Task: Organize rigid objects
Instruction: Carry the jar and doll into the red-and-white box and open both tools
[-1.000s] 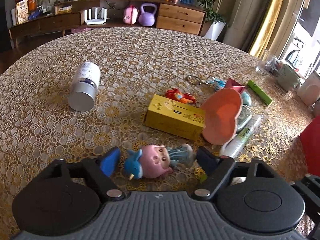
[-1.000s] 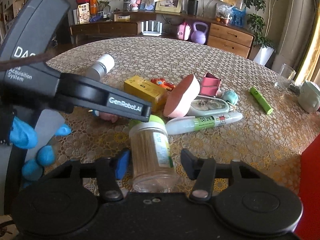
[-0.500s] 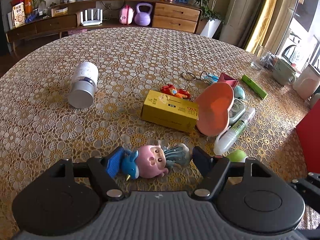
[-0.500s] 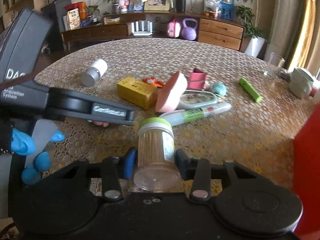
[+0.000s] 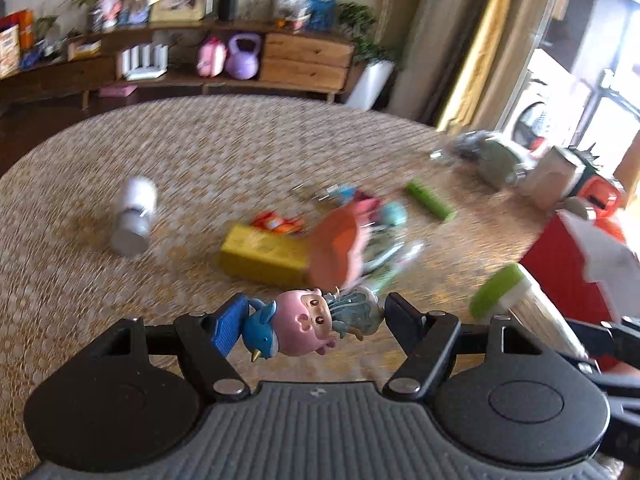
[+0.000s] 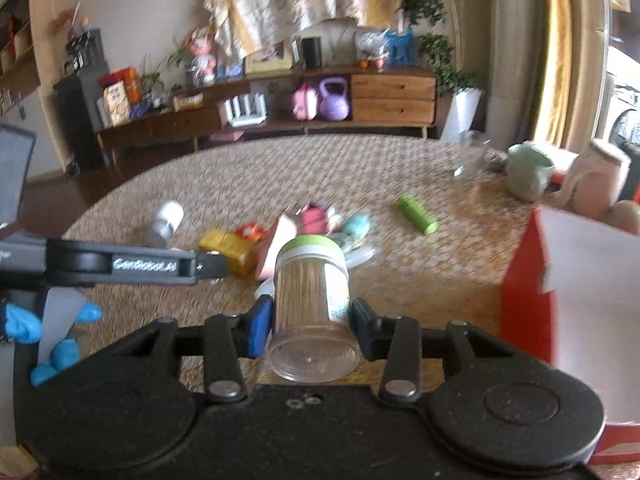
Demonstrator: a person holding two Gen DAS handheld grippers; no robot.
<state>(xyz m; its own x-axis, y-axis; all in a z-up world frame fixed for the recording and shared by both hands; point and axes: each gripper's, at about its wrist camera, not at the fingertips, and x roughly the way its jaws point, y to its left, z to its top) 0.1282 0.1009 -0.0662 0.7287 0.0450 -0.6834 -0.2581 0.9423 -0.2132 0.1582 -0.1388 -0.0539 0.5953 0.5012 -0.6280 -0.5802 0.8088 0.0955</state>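
A small toy figure (image 5: 304, 322) with a pink head, a blue bird and teal hair hangs above the table, and my left gripper (image 5: 312, 316) is shut on it end to end. A clear toothpick jar (image 6: 312, 280) with a green lid sits between the pads of my right gripper (image 6: 310, 318), which is shut on its sides; it is lifted off the table. The same jar (image 5: 504, 288) shows at the lower right of the left wrist view. Both views are blurred by motion.
On the round lace-covered table (image 5: 240, 152) lie a yellow box (image 5: 264, 254), a pink heart-shaped dish (image 5: 336, 248), a white bottle (image 5: 134, 216), a green tube (image 5: 430, 200) and small clutter. An open red box (image 6: 560, 280) stands at the right. Cups stand behind it.
The right gripper's jaws closed on the toothpick jar. Both grippers then rose with jar and toy off the table, and the views swung toward the red box.
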